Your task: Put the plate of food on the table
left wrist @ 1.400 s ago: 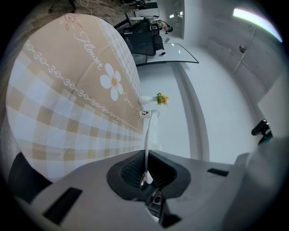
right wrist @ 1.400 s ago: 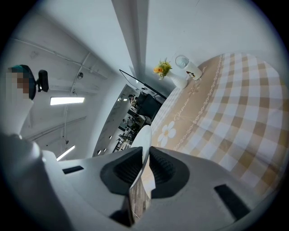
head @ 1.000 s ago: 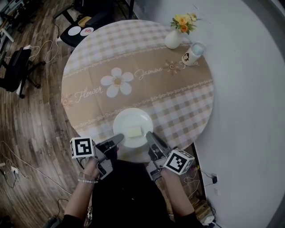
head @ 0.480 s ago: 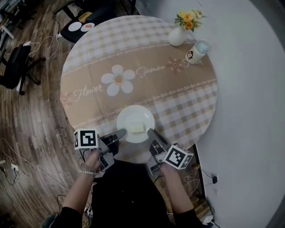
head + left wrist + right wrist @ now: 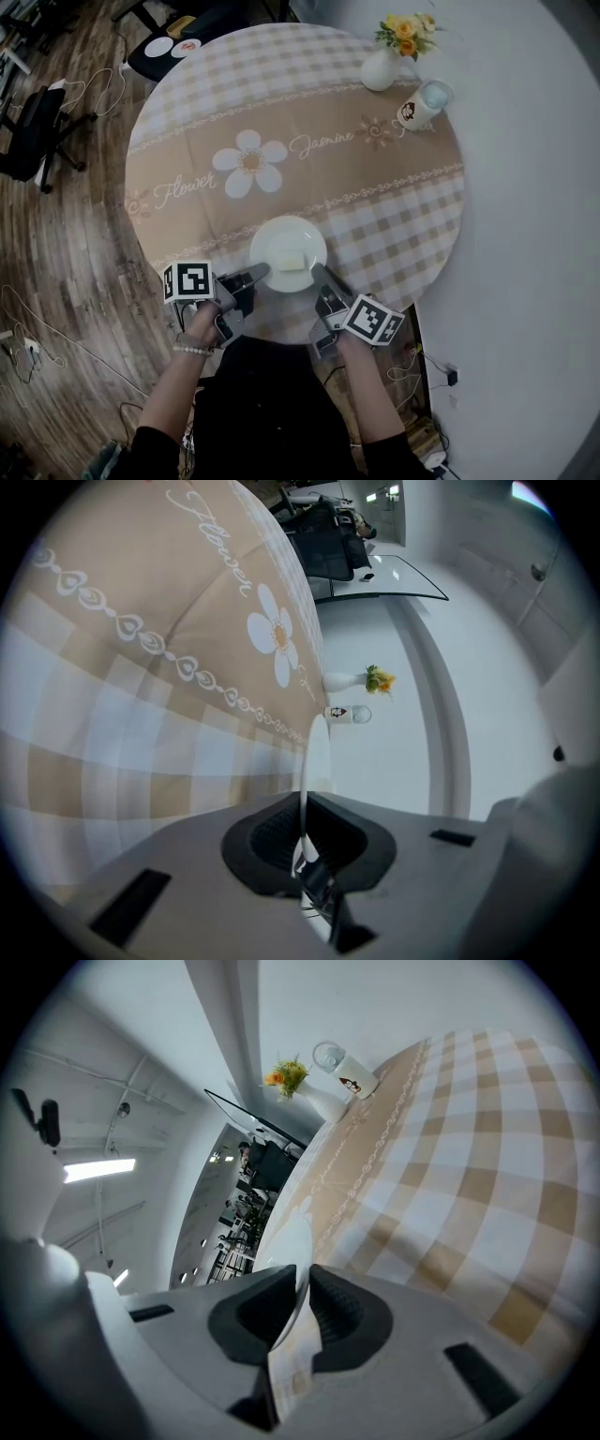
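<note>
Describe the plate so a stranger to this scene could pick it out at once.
Find the round table with the checked beige cloth; look at its near edge, below the white flower print. The plate is the flat white disc, carrying a pale yellow block, unlike the vase and cup at the far edge.

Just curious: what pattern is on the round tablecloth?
Round tablecloth: beige-and-white checks, tan flower band; head view best.

Beige-and-white checked tablecloth [image 5: 375, 216] with a tan band and a white daisy print [image 5: 248, 161].
White plate [image 5: 281, 236] with pale yellow food [image 5: 290, 256]; white vase [image 5: 380, 70] of yellow and orange flowers [image 5: 405, 26]; white cup [image 5: 424, 103] with a small brown figure print; brown wood-grain floor [image 5: 66, 244].
</note>
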{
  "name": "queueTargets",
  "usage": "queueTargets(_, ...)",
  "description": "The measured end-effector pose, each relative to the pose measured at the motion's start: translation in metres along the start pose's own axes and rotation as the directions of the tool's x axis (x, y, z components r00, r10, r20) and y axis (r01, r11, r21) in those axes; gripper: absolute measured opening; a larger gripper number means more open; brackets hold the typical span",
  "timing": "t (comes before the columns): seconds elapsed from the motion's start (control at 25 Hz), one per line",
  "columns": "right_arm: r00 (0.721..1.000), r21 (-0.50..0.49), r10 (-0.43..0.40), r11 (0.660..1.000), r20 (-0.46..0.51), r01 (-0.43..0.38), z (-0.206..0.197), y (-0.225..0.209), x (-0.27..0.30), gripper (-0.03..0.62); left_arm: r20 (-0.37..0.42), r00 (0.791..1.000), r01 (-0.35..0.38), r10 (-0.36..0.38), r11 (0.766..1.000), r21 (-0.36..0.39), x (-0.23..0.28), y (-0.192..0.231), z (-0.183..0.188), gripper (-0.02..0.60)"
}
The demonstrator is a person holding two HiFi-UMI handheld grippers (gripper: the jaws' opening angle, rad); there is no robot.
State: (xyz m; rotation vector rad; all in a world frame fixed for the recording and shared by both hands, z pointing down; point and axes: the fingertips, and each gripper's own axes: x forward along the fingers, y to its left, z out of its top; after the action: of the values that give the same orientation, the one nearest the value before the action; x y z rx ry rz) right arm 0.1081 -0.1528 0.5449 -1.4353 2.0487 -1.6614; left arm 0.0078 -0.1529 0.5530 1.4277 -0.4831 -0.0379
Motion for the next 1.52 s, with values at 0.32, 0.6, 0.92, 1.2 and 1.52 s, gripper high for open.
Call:
queueTargets(0.32, 0.999, -0.012, -0.030, 0.999, -0.031, 0.029, 0.002, -0.018, 0.012, 0.028, 0.007, 1.000, -0.019, 0.019, 0.999, -0.028, 0.012, 0.016, 0.006, 0.008)
queueTargets(0.6, 0.997, -0.017, -0.055, 0.998, -0.062, 0.054, 0.001, -0.034, 0.022, 0.028, 0.008, 0.999, -0.046, 0.046, 0.998, -0.042, 0.022, 0.030, 0.011, 0.008)
queueTargets(0.92, 0.992, 0.015, -0.088, 0.996, -0.092, 0.089, -0.001, -0.050, 0.033, 0.028, 0.015, 0.996, -0.085, 0.086, 0.995, -0.052, 0.029, 0.044, 0.017, 0.008)
queueTargets(1.2, 0.985, -0.023, -0.118, 0.993, -0.128, 0.116, -0.003, -0.055, 0.039, 0.042, 0.033, 0.994, -0.104, 0.107, 0.992, -0.064, 0.031, 0.048, 0.021, 0.008)
queueTargets(1.52, 0.962, -0.267, -0.232, 0.945, -0.146, 0.188, -0.003, -0.057, 0.030, 0.104, 0.042, 0.991, -0.122, 0.125, 0.991, -0.060, 0.035, 0.051, 0.023, 0.008)
